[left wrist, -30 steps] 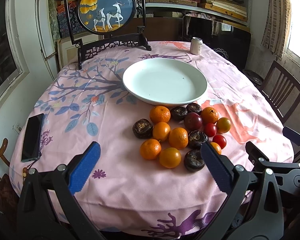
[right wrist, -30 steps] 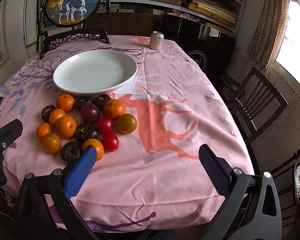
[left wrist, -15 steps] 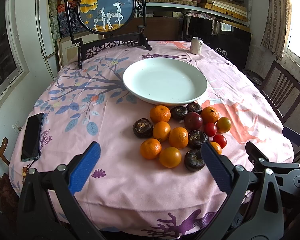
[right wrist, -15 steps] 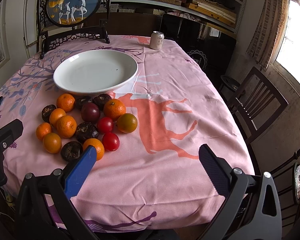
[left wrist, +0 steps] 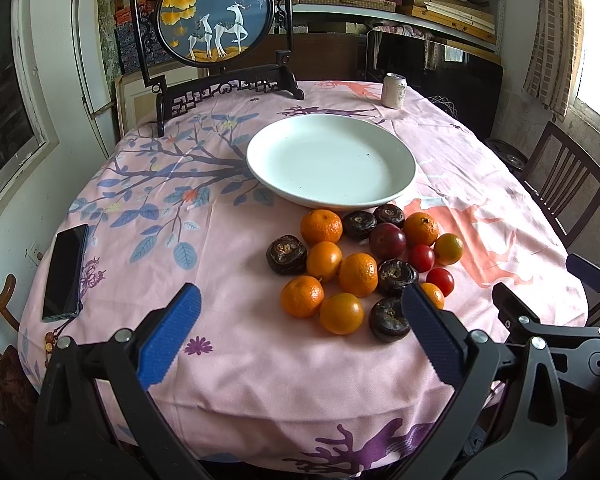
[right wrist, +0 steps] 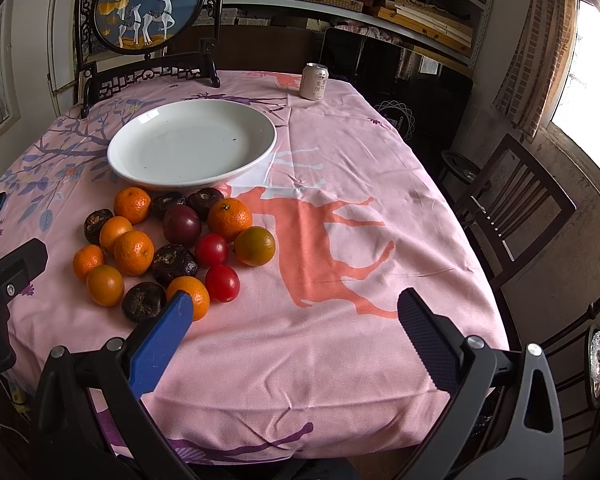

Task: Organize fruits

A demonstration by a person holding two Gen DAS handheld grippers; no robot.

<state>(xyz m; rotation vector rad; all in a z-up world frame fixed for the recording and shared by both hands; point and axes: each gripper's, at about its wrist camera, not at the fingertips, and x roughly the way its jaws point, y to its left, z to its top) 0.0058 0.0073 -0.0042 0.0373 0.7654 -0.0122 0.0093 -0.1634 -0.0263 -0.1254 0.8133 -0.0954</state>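
Note:
An empty white plate (left wrist: 332,196) (right wrist: 132,168) sits mid-table on a pink cloth. Just in front of it lies a cluster of fruit: several oranges (left wrist: 358,274) (right wrist: 134,252), several dark brown fruits (left wrist: 286,254) (right wrist: 175,264), a purple plum (left wrist: 387,241) (right wrist: 182,225) and red tomatoes (left wrist: 440,281) (right wrist: 222,283). My left gripper (left wrist: 300,320) is open and empty, hovering at the near table edge before the fruit. My right gripper (right wrist: 296,328) is open and empty, right of the fruit; its left finger hides part of one orange.
A black phone (left wrist: 65,272) lies at the table's left edge. A drink can (left wrist: 394,90) (right wrist: 314,81) and a framed deer screen (left wrist: 216,20) stand at the back. Wooden chairs (right wrist: 512,208) stand to the right of the table.

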